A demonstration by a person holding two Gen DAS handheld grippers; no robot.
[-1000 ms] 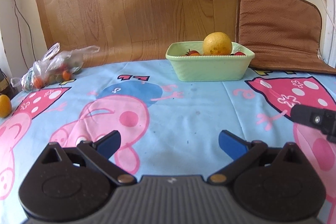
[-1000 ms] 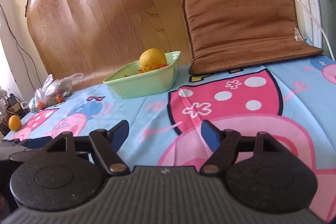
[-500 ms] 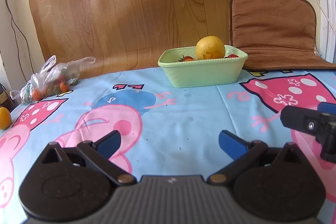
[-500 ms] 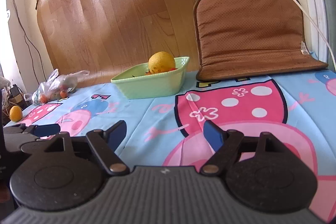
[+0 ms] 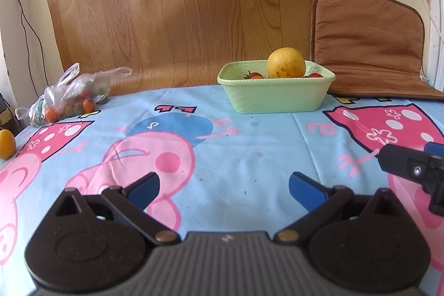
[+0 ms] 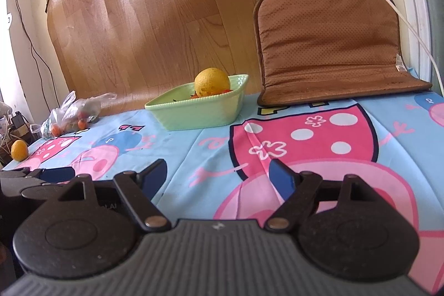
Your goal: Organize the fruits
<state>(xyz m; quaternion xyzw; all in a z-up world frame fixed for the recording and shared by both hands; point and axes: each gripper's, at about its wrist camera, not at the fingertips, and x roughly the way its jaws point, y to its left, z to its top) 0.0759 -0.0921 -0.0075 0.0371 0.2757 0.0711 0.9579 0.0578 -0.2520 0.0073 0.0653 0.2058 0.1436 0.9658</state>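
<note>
Both tongs hover low over the cartoon sheet (image 5: 236, 157), well short of the green dish (image 5: 277, 96), and neither carries anything: the left gripper (image 5: 223, 186) has its blue pads spread wide over bare cloth, and the right gripper (image 6: 219, 176) likewise stands gaping, its jaws having just been opening a little further with nothing between them. That last widening reads to me as a reset after a drop-off, so the next fetch can begin. Behind the dish leans the wood-grain board (image 5: 180, 10), and to the dish's right the brown cushion (image 5: 369, 43) rests against the wall. Inside the dish a big orange (image 5: 285, 63) sits proud of the rim with small red tomatoes (image 5: 255, 75) tucked beside it. Far to the dish's left lies a plastic bag (image 5: 72, 93) with more small fruit in it, and further left again, near the sheet's edge, a lone small orange (image 5: 6, 140) waits on its own; those two look like what remains to gather. Compared with a second ago, the right tong's tip pokes further into the left camera's edge, while the dish and fruit have not shifted.
</note>
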